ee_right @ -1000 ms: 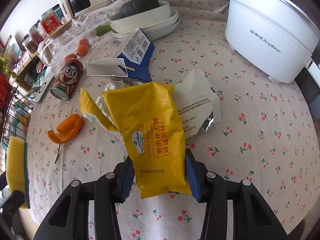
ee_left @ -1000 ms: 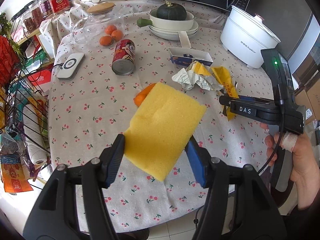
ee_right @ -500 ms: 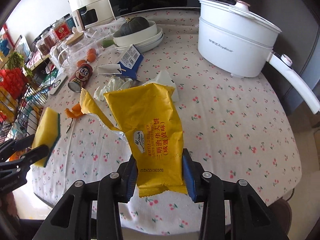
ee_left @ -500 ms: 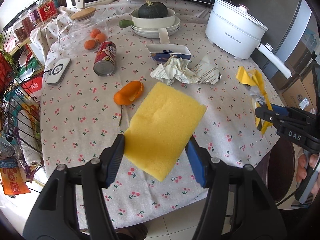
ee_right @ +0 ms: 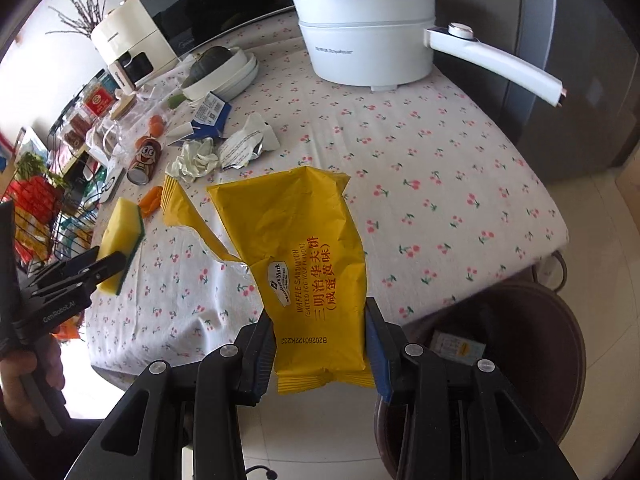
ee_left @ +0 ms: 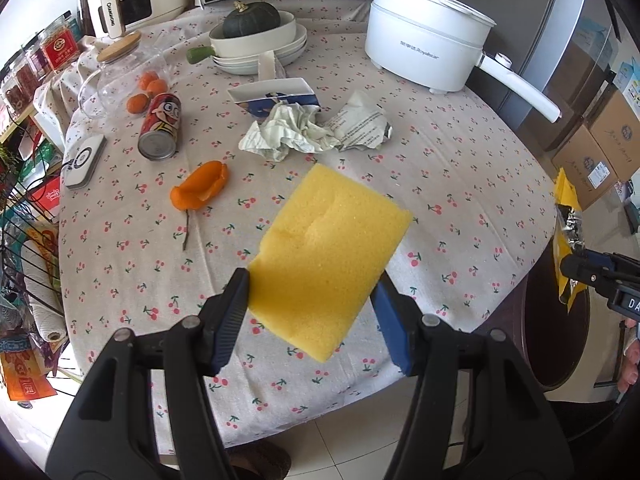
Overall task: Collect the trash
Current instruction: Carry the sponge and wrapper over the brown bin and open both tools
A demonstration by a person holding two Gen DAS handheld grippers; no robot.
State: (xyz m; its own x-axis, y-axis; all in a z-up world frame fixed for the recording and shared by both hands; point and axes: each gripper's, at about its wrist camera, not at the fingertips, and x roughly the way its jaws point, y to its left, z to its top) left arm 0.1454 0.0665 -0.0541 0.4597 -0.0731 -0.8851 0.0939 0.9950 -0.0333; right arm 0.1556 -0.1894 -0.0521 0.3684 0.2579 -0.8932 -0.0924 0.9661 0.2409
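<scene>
My right gripper (ee_right: 320, 344) is shut on a torn yellow snack wrapper (ee_right: 296, 248) and holds it in the air past the table's edge, above a brown trash bin (ee_right: 532, 360) on the floor. The wrapper (ee_left: 566, 236) and the bin (ee_left: 556, 336) also show at the right in the left wrist view. My left gripper (ee_left: 312, 312) is shut on a yellow sponge (ee_left: 328, 256) above the table's front. On the cherry-print tablecloth (ee_left: 440, 184) lie crumpled paper (ee_left: 288, 132), a silver-white wrapper (ee_left: 360, 124), orange peel (ee_left: 200, 190), a red can (ee_left: 160, 128) and an opened blue-white carton (ee_left: 272, 96).
A white electric pot (ee_left: 428, 52) with a long handle stands at the back right. A bowl with a pumpkin (ee_left: 252, 28) on stacked plates, a glass jar (ee_left: 120, 76) with oranges and a white charger (ee_left: 84, 156) sit on the left. A wire rack (ee_left: 28, 220) stands at the left.
My right gripper has carried the yellow wrapper off the table, rightward and back, to above the bin. My left gripper has pulled back with the sponge.
</scene>
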